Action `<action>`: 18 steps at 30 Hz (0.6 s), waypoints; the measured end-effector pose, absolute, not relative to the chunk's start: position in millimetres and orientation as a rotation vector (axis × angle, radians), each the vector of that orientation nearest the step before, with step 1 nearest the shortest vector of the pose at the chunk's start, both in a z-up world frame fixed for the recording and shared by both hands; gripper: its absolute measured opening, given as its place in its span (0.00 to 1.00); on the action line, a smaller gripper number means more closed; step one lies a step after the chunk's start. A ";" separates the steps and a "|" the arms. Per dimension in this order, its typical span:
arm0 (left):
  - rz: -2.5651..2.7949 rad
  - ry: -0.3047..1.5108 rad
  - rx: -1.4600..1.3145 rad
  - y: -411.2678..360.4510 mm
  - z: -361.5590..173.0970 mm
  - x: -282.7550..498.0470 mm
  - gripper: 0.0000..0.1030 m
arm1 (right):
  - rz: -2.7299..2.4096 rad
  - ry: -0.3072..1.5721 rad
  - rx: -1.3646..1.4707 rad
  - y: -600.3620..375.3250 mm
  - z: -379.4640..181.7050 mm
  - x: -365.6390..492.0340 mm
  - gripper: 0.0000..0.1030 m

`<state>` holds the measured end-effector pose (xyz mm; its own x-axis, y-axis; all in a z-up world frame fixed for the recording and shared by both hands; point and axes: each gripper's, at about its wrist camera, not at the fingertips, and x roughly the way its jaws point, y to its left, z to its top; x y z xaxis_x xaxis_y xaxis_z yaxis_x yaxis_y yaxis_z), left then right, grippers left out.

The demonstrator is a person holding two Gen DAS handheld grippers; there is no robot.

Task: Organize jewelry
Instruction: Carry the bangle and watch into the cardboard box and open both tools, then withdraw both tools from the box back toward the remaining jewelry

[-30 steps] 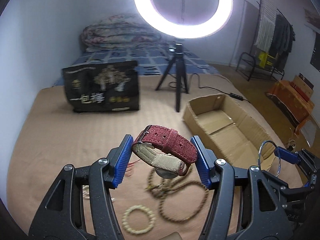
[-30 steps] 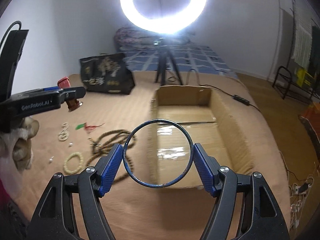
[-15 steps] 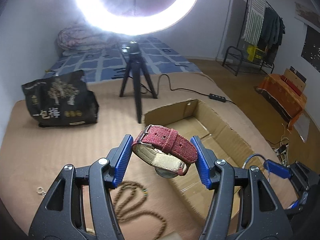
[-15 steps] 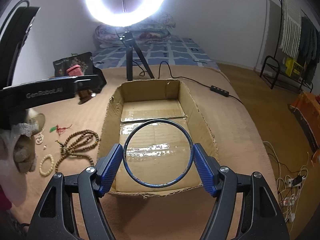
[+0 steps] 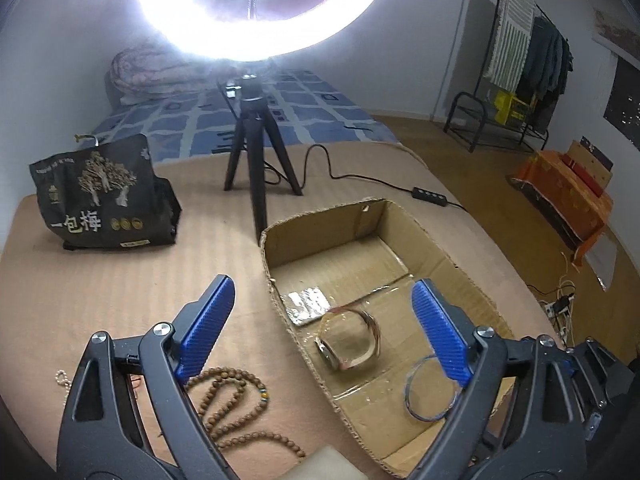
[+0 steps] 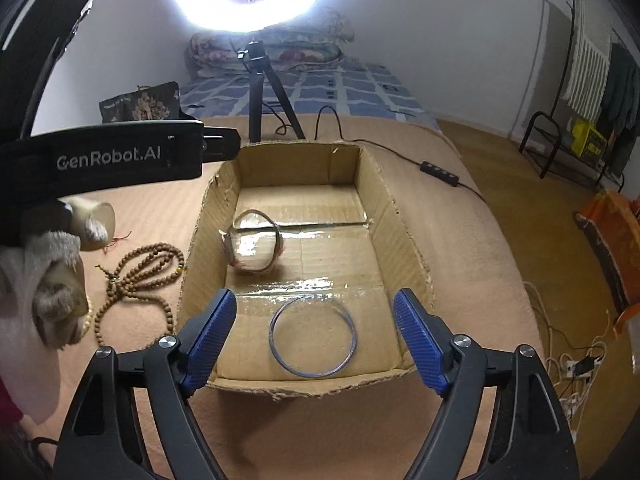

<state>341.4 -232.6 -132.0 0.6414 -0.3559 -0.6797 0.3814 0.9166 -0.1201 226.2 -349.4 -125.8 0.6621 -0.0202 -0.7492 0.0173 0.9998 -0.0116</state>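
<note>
brown cardboard box (image 6: 404, 236) holds the blurred strap watch (image 6: 256, 244) and thin blue bangle (image 6: 312, 338); left gripper (image 5: 324, 324) and right gripper (image 6: 314, 338) opening, empty. the watch may tumble onto the bangle.

The left gripper (image 5: 322, 324) hangs over the near left corner of an open cardboard box (image 5: 316, 220) on a tan bed cover (image 5: 120, 280); its jaws are opening, nothing between them. Inside the box a blurred watch (image 5: 348, 338) lies near the left wall, and a thin blue bangle (image 5: 430, 388) lies nearer, partly behind the right finger. A string of wooden beads (image 5: 236, 396) lies outside, left of the box. Beyond stand a black bag (image 5: 100, 196) and a ring light tripod (image 5: 256, 148).
</note>
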 end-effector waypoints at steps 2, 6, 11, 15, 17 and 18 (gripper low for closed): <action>-0.417 0.771 0.026 -228.0 -130.6 342.2 0.90 | -0.019 0.848 -0.001 -349.2 -124.5 225.0 0.79; -0.407 0.761 0.035 -221.0 -125.4 339.4 0.90 | -0.024 0.844 -0.001 -348.5 -120.4 223.5 0.79; -0.400 0.744 0.048 -211.9 -114.6 332.7 0.90 | -0.020 0.827 -0.003 -344.7 -112.8 220.9 0.79; -0.381 0.726 0.063 -197.2 -104.2 325.9 0.90 | -0.009 0.813 -0.005 -337.2 -103.6 217.2 0.79; -0.368 0.719 0.065 -185.9 -99.2 323.2 0.90 | 0.003 0.802 -0.003 -331.5 -97.8 215.3 0.79; -0.358 0.716 0.065 -178.9 -96.5 322.1 0.90 | 0.009 0.798 -0.002 -329.0 -95.5 214.2 0.79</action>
<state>322.1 -178.9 -96.5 0.6961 -0.2987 -0.6528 0.3431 0.9372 -0.0630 214.2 -329.0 -95.5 0.6983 0.0073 -0.7157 -0.0089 1.0000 0.0015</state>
